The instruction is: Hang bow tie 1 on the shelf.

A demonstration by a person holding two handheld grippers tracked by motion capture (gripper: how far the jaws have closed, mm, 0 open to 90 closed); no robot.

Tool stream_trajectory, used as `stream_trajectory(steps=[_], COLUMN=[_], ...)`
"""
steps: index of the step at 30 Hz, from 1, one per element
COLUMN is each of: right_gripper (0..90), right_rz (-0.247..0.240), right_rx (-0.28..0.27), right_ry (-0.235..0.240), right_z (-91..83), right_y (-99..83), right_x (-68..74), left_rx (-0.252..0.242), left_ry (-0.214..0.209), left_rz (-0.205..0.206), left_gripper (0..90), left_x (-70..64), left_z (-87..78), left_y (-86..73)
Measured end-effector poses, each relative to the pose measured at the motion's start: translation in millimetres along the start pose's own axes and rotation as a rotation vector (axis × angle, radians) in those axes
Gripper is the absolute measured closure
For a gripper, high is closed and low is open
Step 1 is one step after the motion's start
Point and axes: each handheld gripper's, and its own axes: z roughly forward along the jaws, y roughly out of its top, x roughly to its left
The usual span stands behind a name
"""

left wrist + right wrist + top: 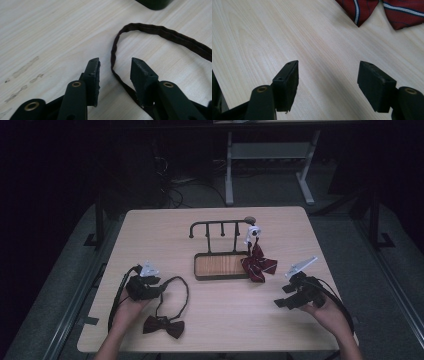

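Observation:
A dark bow tie (163, 325) lies near the table's front left, its thin strap (185, 292) looping up beside my left gripper (158, 290). In the left gripper view the strap (160, 31) runs down between the jaws of the left gripper (115, 62), which stand open on either side of it. A red striped bow tie (258, 263) hangs from the right end of a black hook rack (220, 226). My right gripper (281, 296) is open at the front right over bare wood. The right gripper (328, 72) faces the tie's striped ends (359, 10).
The rack stands on a wood-bottomed tray (220, 265) at the middle of the light wooden table (150, 230). A white clip (252, 232) holds the red tie on the rack. Desk legs and cables stand on the dark floor beyond the far edge.

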Motion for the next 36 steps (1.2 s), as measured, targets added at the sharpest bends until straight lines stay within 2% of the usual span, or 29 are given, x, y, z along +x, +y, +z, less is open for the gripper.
stream_trajectory(steps=[5,16,24,28,30,36], right_gripper=[33.3,33.3,33.3,33.2,33.3,33.3], right_rz=[0.003,-0.002,-0.001,0.005,0.007,0.008], right_rx=[-0.01,-0.013,-0.012,-0.018,-0.015,-0.015], right_ry=[0.004,0.003,0.003,0.003,0.003,0.009], right_z=[-0.9,-0.5,0.2,0.6,1.1,0.8], right_y=[-0.2,0.4,0.1,-1.3,-2.0,-2.5], right_x=[0.2,0.6,0.0,-1.5,-1.9,-2.9], left_rx=[0.032,0.067,0.068,0.07,0.06,0.028], left_ry=[0.009,-0.02,-0.051,-0.063,-0.069,-0.077], left_rz=[0.022,-0.006,-0.005,0.0,-0.011,0.013], left_gripper=[67.1,75.8,89.3,89.6,89.6,89.7], left_x=[-3.4,-1.1,0.2,0.0,-1.7,-4.7], left_z=[3.3,7.6,7.3,6.1,4.5,-5.2], left_y=[0.8,-2.0,-3.0,-2.7,-2.2,2.1])
